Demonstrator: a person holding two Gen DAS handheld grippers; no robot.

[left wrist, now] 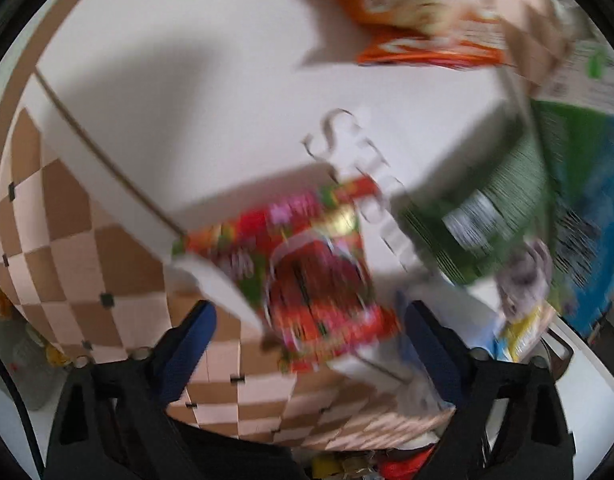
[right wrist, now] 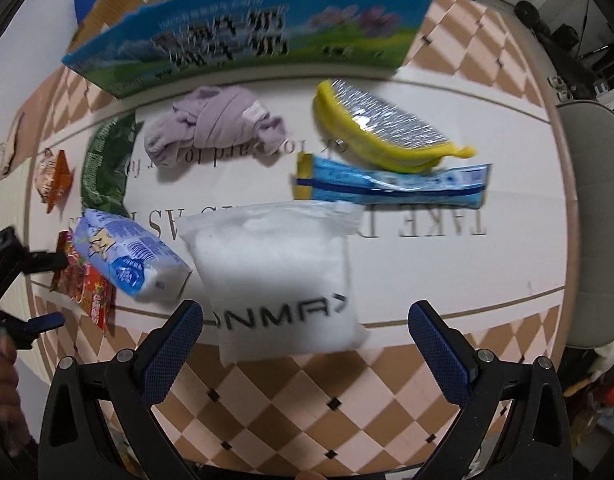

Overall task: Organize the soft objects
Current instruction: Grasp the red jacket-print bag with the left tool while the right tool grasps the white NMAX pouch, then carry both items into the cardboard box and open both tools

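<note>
My left gripper [left wrist: 311, 344] is open and points steeply down over a red snack bag [left wrist: 315, 272], which lies blurred just ahead of and between its blue fingers; I see no pad pressing on it. My right gripper [right wrist: 307, 344] is open too, straight above a white puffy bag [right wrist: 279, 276] with black lettering, whose near end sits between the fingertips without touching them. In the right wrist view, the left gripper [right wrist: 53, 290] shows at the left edge beside the red snack bag [right wrist: 87, 288].
On the white mat [right wrist: 427, 264] lie a blue-white tissue pack [right wrist: 127, 256], a green bag [right wrist: 107, 164], an orange snack bag [right wrist: 53, 176], a purple cloth [right wrist: 215, 124], a yellow-silver bag [right wrist: 387, 128] and a blue pack [right wrist: 387, 184]. A blue-green cardboard box [right wrist: 247, 32] stands behind. A chair [right wrist: 587, 220] is at the right.
</note>
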